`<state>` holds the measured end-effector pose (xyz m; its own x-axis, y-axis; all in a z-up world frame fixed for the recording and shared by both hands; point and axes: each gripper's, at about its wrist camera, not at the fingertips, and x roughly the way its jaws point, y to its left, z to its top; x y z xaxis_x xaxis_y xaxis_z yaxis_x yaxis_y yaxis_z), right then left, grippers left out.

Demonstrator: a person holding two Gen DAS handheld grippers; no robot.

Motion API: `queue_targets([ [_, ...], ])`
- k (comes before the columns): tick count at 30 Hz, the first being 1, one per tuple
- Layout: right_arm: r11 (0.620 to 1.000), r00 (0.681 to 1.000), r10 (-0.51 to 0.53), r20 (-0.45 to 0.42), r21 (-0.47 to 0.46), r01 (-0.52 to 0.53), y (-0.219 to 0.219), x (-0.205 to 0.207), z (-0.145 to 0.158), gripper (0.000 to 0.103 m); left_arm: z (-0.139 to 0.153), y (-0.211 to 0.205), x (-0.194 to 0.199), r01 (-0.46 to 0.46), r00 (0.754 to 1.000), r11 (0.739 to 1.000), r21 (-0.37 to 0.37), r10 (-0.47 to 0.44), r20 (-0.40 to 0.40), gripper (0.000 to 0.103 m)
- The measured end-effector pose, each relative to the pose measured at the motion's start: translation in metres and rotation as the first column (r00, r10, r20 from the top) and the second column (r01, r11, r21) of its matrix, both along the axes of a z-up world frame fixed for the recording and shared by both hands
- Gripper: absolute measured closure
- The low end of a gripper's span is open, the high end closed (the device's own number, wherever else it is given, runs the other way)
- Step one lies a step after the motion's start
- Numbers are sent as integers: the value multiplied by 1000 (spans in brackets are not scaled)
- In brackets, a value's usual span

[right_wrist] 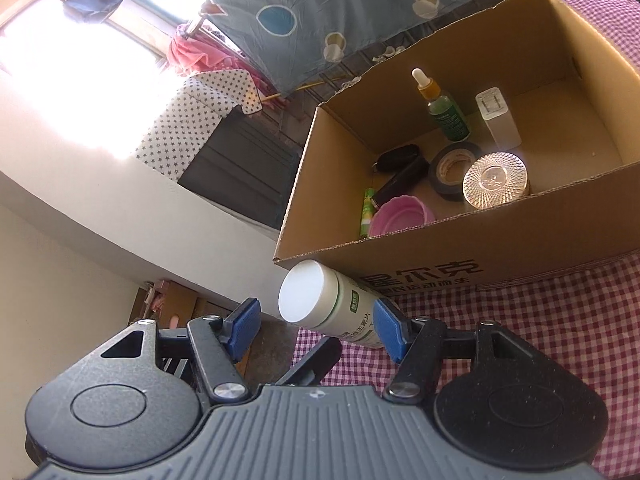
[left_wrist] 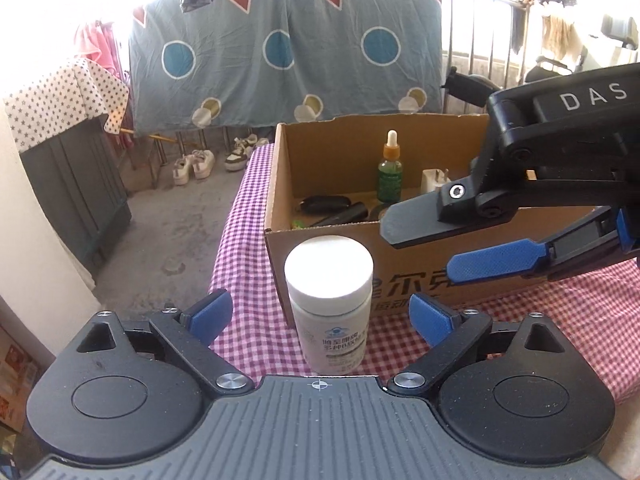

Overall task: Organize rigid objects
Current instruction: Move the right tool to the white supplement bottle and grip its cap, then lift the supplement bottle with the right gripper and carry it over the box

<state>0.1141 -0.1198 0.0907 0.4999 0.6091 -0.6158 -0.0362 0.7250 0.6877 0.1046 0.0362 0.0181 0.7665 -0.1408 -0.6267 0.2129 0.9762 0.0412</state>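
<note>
Checked cloth (left_wrist: pixel 248 216), red and white, covered the table and carried all items below.

Cardboard box (left_wrist: pixel 344 248), open-topped, printed lettering on its near wall, stood on the cloth. Contents, seen from the right wrist view:
- roll of dark tape (right_wrist: pixel 452 170), lying flat;
- faceted clear lid (right_wrist: pixel 496 182), round, against the near wall, touching the tape;
- pink dish (right_wrist: pixel 402 216), near the front wall;
- white charger (right_wrist: pixel 498 120), upright, toward the back;
- green dropper bottle (right_wrist: pixel 442 106), upright, orange collar and white bulb, just beside the charger;
- black case (right_wrist: pixel 400 180), lying flat, with a second dark item (right_wrist: pixel 394 158) behind it;
- green tube (right_wrist: pixel 367 212), slim, lying along the left wall.

White pill bottle (left_wrist: pixel 330 304), white cap, printed label, stood upright on the cloth just outside the box's near left corner.

Left gripper (left_wrist: pixel 320 320), jaws spread wide; the bottle sat between the blue pads (left_wrist: pixel 210 316), touching neither.

Right gripper (right_wrist: pixel 316 330), jaws likewise spread, held above the box's near wall in the left wrist view. Whether its right pad (right_wrist: pixel 390 330) touched the bottle could not be told.
</note>
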Motion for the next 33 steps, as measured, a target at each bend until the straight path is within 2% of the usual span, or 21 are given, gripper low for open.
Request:
queue_targets([
  [1,1000,1000,6,-5,-9,-6,4,6,-4,38,-3,0,5,2,1000,1000,-2,-2,-13,12],
  [3,1000,1000,8,-19,-23,-8,10,15,-10,39,-8,0,14,4,999,1000,-6,-4,-41,26],
  [7,999,999,31,-27,-35,-32,20,27,-18,43,-14,0,25,23,996,999,-30,-26,-82,30],
  [14,998,998,55,-39,-11,-55,24,31,-25,53,-18,-1,32,34,991,998,-46,-40,-127,49],
  [20,999,999,37,-38,-1,-37,12,25,-23,53,-15,-11,26,51,989,997,-59,-59,-135,50],
  [33,998,998,-45,-48,31,46,-32,-2,-17,53,-7,-45,11,135,983,990,-38,-138,-123,51],
])
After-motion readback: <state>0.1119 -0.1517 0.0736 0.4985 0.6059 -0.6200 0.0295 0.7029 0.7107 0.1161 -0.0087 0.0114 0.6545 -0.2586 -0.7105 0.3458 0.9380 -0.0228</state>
